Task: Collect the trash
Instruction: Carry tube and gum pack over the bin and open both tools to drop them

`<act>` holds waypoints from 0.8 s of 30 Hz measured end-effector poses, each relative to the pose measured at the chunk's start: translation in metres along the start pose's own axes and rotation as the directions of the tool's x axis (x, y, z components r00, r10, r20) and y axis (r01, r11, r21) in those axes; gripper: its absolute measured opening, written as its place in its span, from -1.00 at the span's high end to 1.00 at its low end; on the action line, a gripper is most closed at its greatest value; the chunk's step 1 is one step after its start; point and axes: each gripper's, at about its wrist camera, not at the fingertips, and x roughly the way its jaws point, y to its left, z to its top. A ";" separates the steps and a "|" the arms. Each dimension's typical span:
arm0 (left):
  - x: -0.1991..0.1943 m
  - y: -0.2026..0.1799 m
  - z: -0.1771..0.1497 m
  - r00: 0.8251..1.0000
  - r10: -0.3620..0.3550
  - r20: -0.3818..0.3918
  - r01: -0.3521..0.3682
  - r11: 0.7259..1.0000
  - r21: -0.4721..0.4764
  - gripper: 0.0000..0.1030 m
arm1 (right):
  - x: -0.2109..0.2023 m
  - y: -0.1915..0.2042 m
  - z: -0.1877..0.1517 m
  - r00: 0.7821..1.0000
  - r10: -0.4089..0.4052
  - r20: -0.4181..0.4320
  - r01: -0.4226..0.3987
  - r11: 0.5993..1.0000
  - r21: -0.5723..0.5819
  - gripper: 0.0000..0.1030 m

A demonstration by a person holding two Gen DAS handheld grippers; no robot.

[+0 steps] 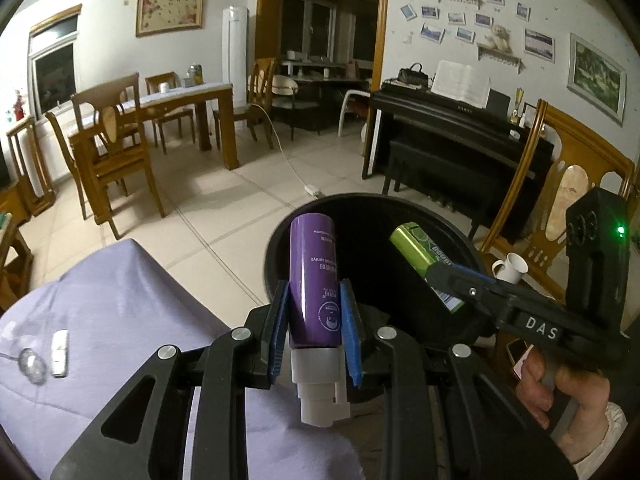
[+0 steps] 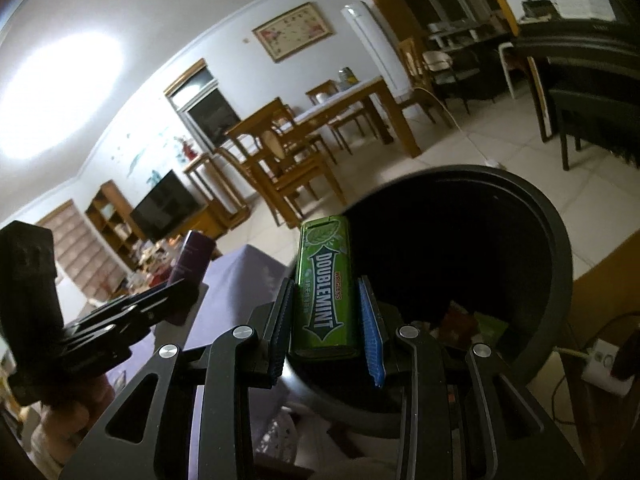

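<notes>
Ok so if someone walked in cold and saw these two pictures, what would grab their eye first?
Probably the two bright items held over the black bin. The left gripper clamps a purple spray bottle, nozzle end toward the camera, at the bin's near rim. The right gripper holds a green Doublemint gum pack over the opening.

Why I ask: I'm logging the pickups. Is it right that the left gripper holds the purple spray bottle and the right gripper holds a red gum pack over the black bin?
Not quite: the gum pack is green, as the right wrist view shows. The rest stands.
</notes>
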 end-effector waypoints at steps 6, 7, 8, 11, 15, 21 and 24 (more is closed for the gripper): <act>0.025 -0.003 0.002 0.999 -0.021 -0.034 0.021 1.000 0.008 0.51 | 0.007 -0.028 -0.004 1.000 -0.012 -0.008 0.013 0.999 0.043 0.38; 0.028 -0.003 0.002 0.999 -0.028 -0.037 0.029 1.000 0.010 0.51 | 0.009 -0.029 -0.004 1.000 -0.015 -0.009 0.015 0.999 0.049 0.38; 0.033 -0.006 0.003 0.999 -0.032 -0.043 0.033 0.999 0.014 0.51 | 0.010 -0.034 -0.005 1.000 -0.017 -0.011 0.018 0.998 0.056 0.38; 0.048 -0.012 0.008 0.997 -0.042 -0.065 0.044 0.999 0.018 0.51 | 0.012 -0.039 -0.008 1.000 -0.030 -0.003 0.030 0.998 0.057 0.38; 0.063 -0.015 0.009 0.995 -0.051 -0.085 0.053 0.998 0.017 0.51 | 0.012 -0.046 -0.007 0.999 -0.031 0.006 0.031 0.997 0.065 0.38; 0.074 -0.016 0.011 0.993 -0.055 -0.105 0.056 0.998 0.013 0.51 | 0.010 -0.044 -0.011 0.999 -0.039 0.016 0.038 0.998 0.054 0.38; 0.079 -0.016 0.013 0.992 -0.047 -0.118 0.049 0.999 0.012 0.48 | 0.012 -0.046 -0.009 0.999 -0.031 0.011 0.030 0.998 0.058 0.37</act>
